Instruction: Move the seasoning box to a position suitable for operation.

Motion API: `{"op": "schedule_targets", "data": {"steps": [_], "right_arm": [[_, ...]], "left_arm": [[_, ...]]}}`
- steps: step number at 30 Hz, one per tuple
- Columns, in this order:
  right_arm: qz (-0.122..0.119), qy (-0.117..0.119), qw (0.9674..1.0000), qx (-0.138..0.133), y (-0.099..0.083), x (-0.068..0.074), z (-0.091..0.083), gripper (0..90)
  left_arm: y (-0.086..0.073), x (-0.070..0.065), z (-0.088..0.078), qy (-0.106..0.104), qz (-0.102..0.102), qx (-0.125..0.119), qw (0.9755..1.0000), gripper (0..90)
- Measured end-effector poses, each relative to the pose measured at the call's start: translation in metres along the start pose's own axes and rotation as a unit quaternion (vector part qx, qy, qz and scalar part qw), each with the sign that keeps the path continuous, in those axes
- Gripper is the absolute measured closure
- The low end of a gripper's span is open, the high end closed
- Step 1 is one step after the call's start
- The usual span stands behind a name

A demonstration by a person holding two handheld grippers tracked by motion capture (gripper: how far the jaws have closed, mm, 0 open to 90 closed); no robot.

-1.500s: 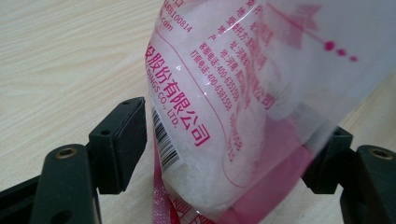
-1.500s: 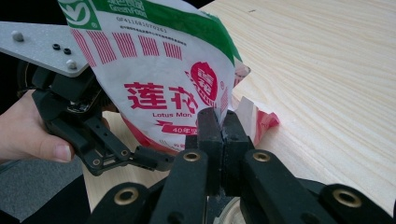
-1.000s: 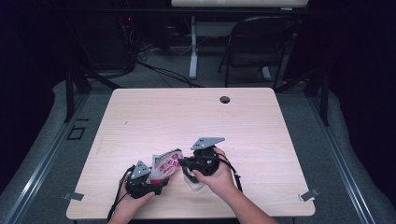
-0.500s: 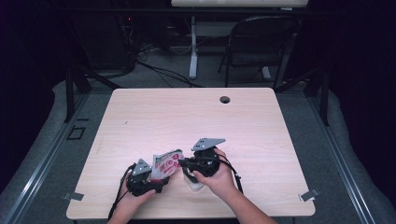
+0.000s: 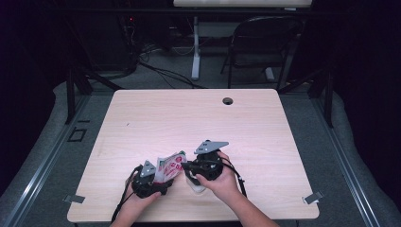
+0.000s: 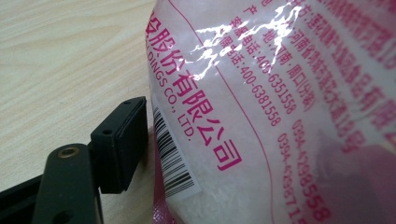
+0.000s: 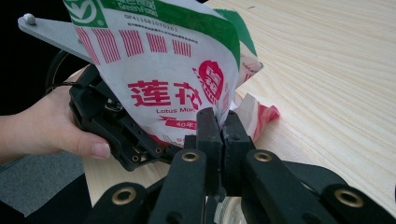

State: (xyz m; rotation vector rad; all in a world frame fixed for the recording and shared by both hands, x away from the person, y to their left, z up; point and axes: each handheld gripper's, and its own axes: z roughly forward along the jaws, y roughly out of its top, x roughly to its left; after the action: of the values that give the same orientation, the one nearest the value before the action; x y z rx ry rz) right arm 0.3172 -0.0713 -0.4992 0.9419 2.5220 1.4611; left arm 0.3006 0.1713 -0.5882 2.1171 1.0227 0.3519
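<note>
The bag (image 5: 171, 166), a printed plastic packet of white granules, stands tilted near the front edge of the counter (image 5: 156, 118), between the two tongs. The right tongs (image 7: 219, 128) are clamped on its edge, jaws nearly together. The left tongs (image 5: 149, 178) sit against the bag's other side; one jaw lies beside the film, and whether they grip it cannot be told. Compared with the earlier frames, bag and hands have barely shifted. Judgement: the hold is settled and opening or tearing the bag is the likely next step
</note>
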Motion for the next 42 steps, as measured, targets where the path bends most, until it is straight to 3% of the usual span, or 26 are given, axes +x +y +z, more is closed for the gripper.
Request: {"op": "schedule_targets", "data": {"steps": [6,26,42], "right_arm": [[0.000,0.001,1.0000,0.001,-0.0003,0.0000,0.0000,88.9],[0.003,0.002,1.0000,-0.003,-0.0005,-0.0013,-0.0017,88.5],[0.003,0.005,1.0000,-0.006,-0.0003,-0.0005,-0.0010,88.9]], "left_arm": [[0.0000,-0.0045,0.0014,0.021,0.012,0.001,0.9997,30.0],[-0.0007,-0.0054,-0.0001,0.033,0.010,-0.006,0.9994,43.7],[-0.0012,-0.0087,-0.0011,0.045,0.027,-0.012,0.9985,57.0]]}}
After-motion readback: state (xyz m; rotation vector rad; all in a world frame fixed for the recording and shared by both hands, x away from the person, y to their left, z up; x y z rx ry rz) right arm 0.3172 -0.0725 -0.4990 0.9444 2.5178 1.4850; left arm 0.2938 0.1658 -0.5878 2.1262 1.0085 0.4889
